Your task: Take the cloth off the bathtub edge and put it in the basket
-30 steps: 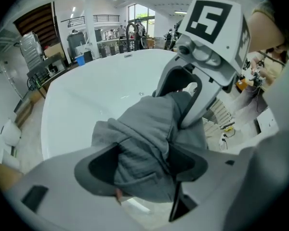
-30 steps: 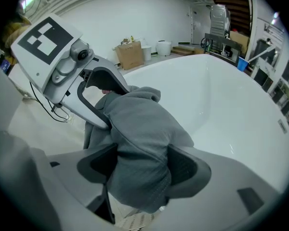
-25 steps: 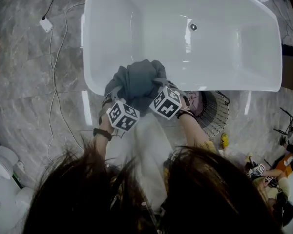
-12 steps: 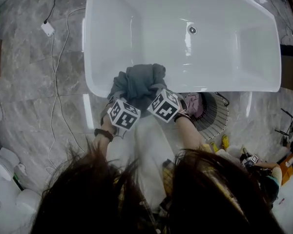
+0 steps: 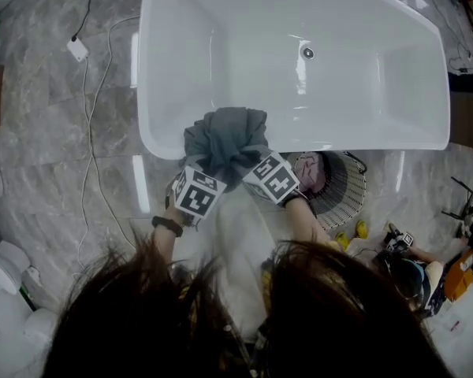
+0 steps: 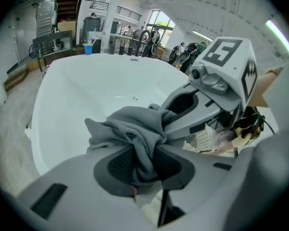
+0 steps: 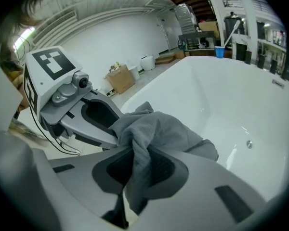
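- The left tool (image 6: pixel 144 163) is clamped on a fold of the grey cloth (image 6: pixel 135 126). Its jaws have just been closing, with the cloth between them.
- The right tool (image 7: pixel 137 170) grips another fold of the same cloth. Its jaws have also just been closing on it.
- The two tools sit close together, side by side, both pointing down toward the tub.
- The cloth is bunched between them over the near edge of the white bathtub (image 5: pixel 378 142), toward its left end, with part of it over the inside. I cannot tell whether it touches the rim.
- The wire basket (image 5: pixel 353 186) stands on the grey marble floor (image 5: pixel 55 156) just beside the tub, right of the tools. A pink item (image 5: pixel 309 172) lies in it.
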The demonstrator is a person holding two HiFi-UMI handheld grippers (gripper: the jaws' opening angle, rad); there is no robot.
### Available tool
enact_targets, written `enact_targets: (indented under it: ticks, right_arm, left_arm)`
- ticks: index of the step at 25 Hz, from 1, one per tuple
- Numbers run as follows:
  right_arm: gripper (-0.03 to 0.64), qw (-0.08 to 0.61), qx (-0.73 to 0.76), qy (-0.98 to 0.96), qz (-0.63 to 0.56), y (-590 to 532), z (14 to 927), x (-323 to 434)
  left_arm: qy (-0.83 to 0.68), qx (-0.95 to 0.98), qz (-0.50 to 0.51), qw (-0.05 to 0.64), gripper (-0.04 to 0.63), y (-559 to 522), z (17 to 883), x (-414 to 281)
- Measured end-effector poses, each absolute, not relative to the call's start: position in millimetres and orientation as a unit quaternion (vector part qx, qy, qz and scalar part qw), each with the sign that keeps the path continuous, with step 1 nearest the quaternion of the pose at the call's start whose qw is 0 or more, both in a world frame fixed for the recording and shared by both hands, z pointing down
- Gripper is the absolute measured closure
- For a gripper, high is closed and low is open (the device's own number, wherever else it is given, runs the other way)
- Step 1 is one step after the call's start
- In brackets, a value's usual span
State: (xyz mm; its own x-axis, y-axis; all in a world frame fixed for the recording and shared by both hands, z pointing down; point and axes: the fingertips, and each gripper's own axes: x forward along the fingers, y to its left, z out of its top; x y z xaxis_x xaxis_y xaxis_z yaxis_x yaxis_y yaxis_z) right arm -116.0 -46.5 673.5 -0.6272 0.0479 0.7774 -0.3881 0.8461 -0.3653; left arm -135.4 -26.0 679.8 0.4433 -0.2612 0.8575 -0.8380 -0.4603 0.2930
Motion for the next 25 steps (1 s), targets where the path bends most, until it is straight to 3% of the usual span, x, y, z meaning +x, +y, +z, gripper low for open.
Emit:
enact_targets:
  ticks: [12, 25]
  right_arm:
    - [0.549, 0.332, 0.15, -0.889, 0.277, -53.6, 582.9, -129.9]
    - [0.549, 0.242, 0.239, -0.916, 0.213, -79.5, 461.4, -141.5]
  left_arm:
    - [-0.39, 0.783, 0.331, 0.354, 0.486, -41.1, 591.8, -150.4]
    - [-0.43, 0.817, 0.264, 0.278, 0.486, -72.3, 472.9, -167.4]
